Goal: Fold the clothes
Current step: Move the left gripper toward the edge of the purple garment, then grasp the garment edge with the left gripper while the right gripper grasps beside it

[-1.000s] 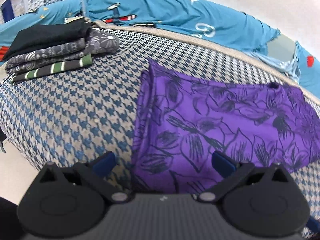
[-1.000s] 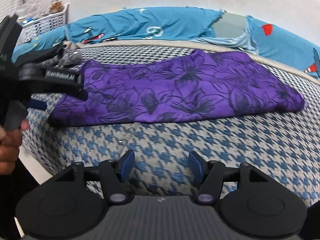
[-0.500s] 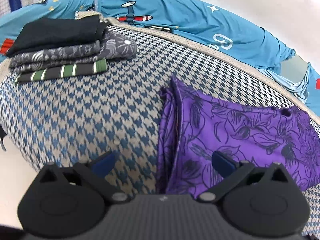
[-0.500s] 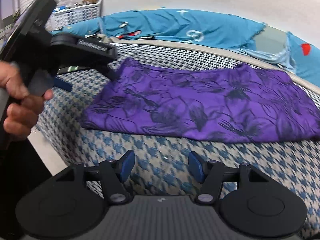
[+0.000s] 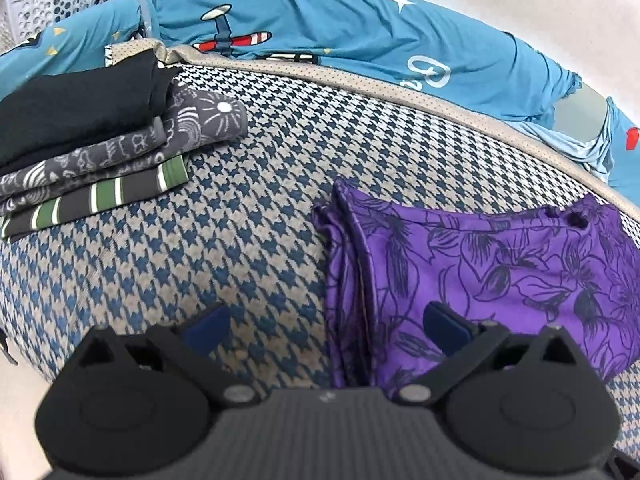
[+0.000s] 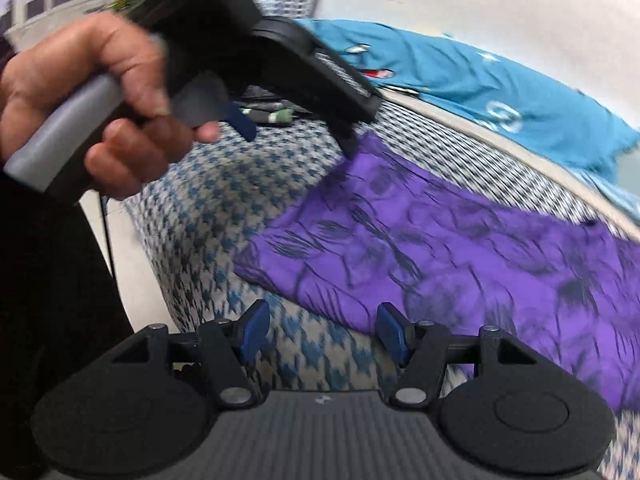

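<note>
Both tongs have swung toward the left end of the purple dress (image 5: pixel 500 272), lying folded lengthwise on the bed (image 5: pixel 160 260); left tongs (image 5: pixel 324 326) and right tongs (image 6: pixel 322 330) gape empty, likely setting up the next fold.

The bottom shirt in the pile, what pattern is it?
Green, white and dark stripes, clearest in the left wrist view.

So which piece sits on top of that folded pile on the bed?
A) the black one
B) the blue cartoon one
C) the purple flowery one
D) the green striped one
A: in the left wrist view the black garment tops the folded pile, above the grey patterned piece and the green striped one at the bottom.
</note>
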{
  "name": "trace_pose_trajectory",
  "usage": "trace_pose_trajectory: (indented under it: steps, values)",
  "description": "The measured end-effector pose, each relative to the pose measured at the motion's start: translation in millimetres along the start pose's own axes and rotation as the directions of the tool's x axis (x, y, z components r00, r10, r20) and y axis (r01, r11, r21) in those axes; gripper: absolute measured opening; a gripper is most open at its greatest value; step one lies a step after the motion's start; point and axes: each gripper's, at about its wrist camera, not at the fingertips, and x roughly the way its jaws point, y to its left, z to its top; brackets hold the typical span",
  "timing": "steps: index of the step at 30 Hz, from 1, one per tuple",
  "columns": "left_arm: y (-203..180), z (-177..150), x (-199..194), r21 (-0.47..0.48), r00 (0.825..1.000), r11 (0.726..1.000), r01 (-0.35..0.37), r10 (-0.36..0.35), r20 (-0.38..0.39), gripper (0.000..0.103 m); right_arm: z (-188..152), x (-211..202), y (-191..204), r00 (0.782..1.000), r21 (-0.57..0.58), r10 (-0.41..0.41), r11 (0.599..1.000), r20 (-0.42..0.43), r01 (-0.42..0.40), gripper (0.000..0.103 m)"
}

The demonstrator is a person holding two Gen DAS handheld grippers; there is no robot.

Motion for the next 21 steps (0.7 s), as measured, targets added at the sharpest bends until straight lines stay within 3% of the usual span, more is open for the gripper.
trace_pose_trajectory:
  steps: [10,18,21]
  values:
    - [12,13,19,-0.032,0.998,0.999,0.034,-0.036,-0.055,0.103,7,32,21,1.0,-0.227,0.023,0.974,0.016,-0.019,0.059]
    - [15,20,27,-0.078,0.993,0.995,0.067,-0.074,-0.088,0.103,5,52,30,0.999,-0.349,-0.003,0.937,0.039,0.017,0.057]
    - [13,20,29,-0.073,0.993,0.995,0.069,-0.075,-0.094,0.103,5,55,29,0.999,-0.358,0.017,0.934,0.052,0.003,0.046]
